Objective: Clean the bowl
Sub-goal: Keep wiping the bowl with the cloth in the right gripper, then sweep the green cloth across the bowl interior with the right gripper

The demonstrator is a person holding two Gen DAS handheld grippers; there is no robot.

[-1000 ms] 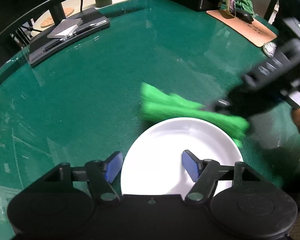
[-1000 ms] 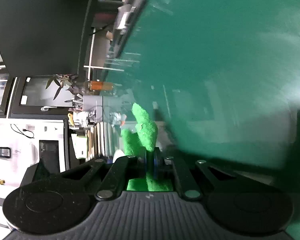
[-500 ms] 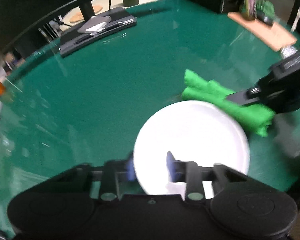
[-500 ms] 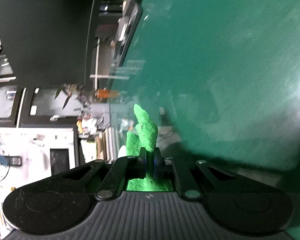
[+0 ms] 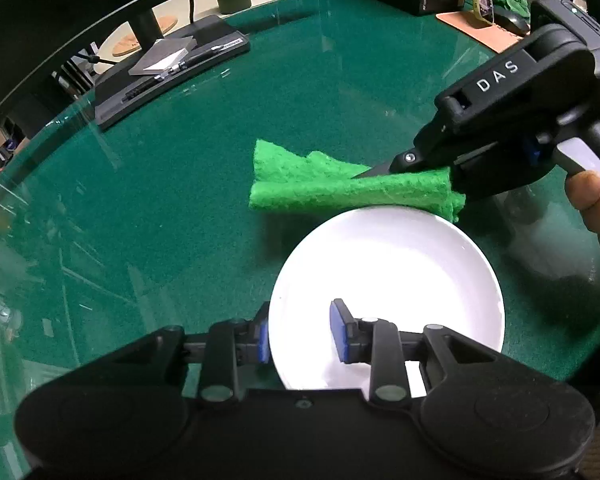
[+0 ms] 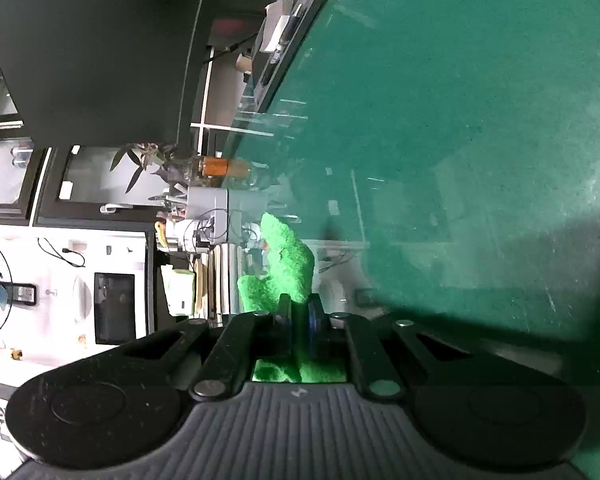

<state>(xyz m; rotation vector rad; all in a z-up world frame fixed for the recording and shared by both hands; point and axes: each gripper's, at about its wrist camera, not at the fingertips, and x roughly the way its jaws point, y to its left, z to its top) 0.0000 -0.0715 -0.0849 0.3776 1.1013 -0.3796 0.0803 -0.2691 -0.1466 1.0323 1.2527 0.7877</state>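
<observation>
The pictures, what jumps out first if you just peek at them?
A bright green cloth stands out, pinched in the right claw above the dark green table. Just below it a shiny white bowl sits with its near rim between the left claw's blue pads.

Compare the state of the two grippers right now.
The left gripper is open, its fingers straddling the near rim of the white bowl; the right gripper is shut on the green cloth. The left sits low at the bowl; the right reaches in sideways past the bowl's far rim. Both are black with blue pads.
</observation>
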